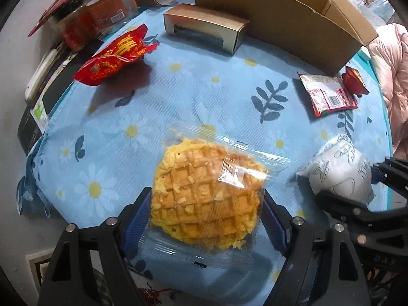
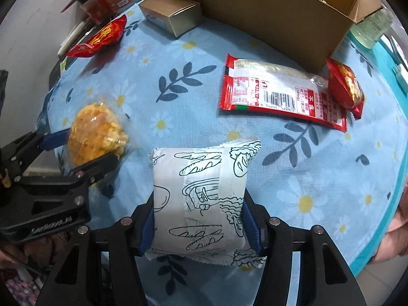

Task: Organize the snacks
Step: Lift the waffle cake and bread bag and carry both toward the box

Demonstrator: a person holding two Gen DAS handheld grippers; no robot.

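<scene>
My left gripper is shut on a yellow pineapple bun in clear wrap, held above the blue floral tablecloth. The bun and left gripper also show at the left of the right wrist view. My right gripper is shut on a white bread packet with line drawings; the packet also shows at the right of the left wrist view. An open cardboard box stands at the back.
A flat red sachet with a barcode and a small red packet lie near the box's right corner. A red snack bag lies at the left. A small tan carton and jars stand behind.
</scene>
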